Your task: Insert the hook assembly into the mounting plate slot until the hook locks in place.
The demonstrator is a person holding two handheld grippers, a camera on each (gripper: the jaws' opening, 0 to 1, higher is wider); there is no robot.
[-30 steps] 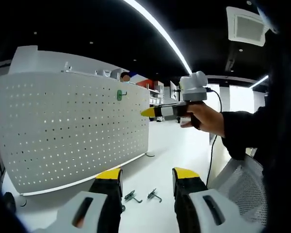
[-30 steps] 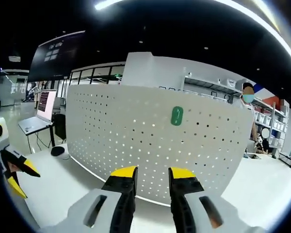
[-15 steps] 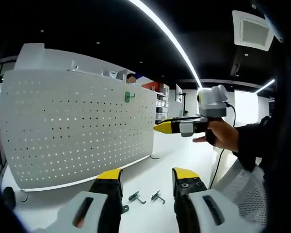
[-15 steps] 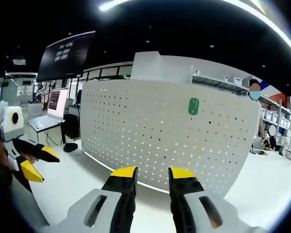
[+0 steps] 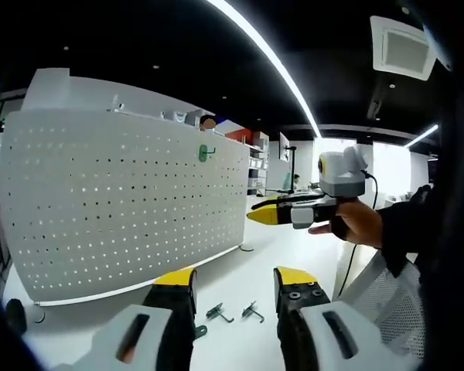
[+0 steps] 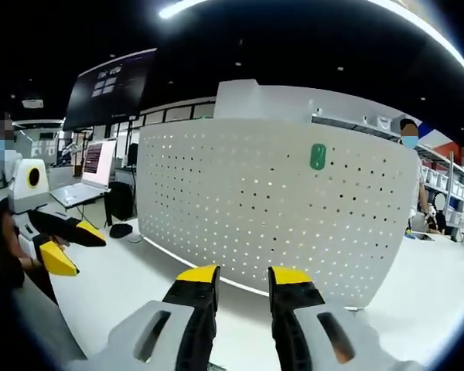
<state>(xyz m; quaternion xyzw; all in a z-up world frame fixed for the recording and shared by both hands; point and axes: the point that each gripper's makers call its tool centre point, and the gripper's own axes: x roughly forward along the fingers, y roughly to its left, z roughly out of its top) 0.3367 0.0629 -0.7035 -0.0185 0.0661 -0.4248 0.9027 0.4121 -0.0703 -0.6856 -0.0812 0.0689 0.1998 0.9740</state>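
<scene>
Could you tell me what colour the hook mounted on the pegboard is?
Green; the hook shows best in the right gripper view.

White pegboard stands upright on the white table, a green hook seated in its upper holes, while two loose metal hooks lie flat on the tabletop near its foot.

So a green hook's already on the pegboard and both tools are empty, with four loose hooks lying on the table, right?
Not four. The left gripper view shows two loose hooks on the table. The rest holds: a green hook is on the pegboard and both tools, left tool and right tool, are empty.
</scene>
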